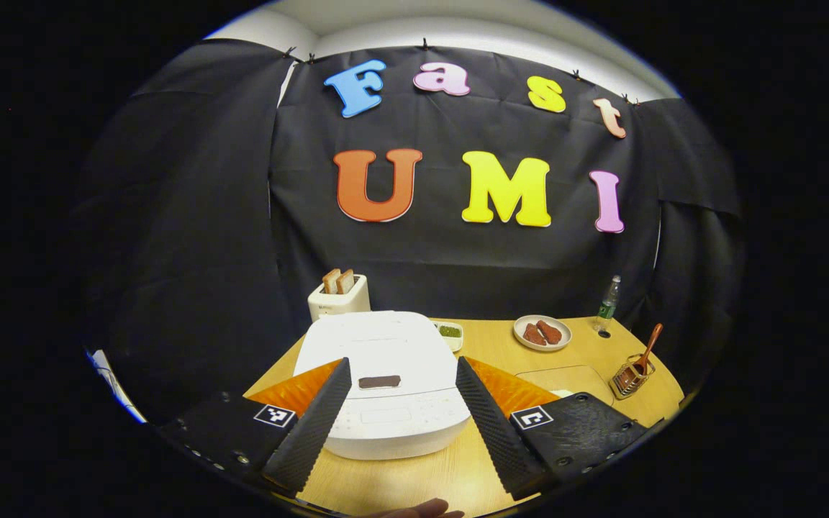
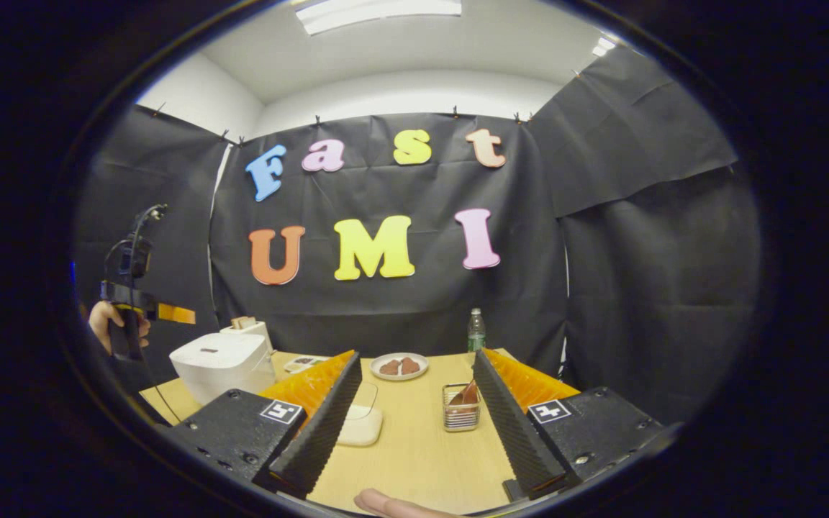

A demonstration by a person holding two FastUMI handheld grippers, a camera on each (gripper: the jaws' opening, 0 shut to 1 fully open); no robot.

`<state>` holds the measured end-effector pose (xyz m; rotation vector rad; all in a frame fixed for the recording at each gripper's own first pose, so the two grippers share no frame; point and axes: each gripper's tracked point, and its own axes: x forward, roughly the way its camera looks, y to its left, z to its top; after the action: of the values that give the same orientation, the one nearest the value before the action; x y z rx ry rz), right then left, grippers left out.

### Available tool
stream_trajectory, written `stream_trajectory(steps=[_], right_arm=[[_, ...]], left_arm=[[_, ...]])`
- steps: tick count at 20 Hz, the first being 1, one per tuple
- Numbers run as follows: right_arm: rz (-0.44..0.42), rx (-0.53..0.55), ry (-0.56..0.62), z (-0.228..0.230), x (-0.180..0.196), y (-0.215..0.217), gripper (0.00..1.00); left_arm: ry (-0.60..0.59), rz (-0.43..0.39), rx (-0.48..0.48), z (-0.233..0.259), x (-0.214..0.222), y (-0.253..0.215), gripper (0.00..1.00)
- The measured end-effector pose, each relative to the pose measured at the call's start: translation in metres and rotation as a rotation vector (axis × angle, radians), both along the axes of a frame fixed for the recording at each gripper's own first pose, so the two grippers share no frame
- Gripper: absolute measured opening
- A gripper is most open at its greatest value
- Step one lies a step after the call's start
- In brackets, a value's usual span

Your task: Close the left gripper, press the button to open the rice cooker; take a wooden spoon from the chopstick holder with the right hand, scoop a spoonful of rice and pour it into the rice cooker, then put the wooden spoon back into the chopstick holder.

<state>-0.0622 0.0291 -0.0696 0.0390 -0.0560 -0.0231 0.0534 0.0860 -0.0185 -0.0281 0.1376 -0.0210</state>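
Both tongs spread, rice cooker point(image 1: 383, 381) lid down.
Left gripper point(image 1: 404, 410) hovering over cooker; right gripper point(image 2: 414, 424) facing chopstick holder point(image 2: 461, 416). Risk: pressing the button unclosed, fingers straddling it.

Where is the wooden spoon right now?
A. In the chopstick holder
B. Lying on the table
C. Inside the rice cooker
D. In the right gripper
A: the spoon stands in the chopstick holder, and the right gripper is open with nothing in it.
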Motion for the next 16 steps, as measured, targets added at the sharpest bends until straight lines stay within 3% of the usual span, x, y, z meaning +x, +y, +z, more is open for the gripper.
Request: stream_trajectory(steps=[8,16], right_arm=[[-0.041,-0.029,-0.02,0.009,-0.01,-0.005,0.99],[-0.009,-0.009,-0.006,0.002,-0.011,-0.007,0.98]], left_arm=[[-0.174,-0.1,0.018,0.02,-0.088,-0.06,0.93],[-0.208,-0.148,-0.008,-0.009,-0.132,-0.093,0.94]])
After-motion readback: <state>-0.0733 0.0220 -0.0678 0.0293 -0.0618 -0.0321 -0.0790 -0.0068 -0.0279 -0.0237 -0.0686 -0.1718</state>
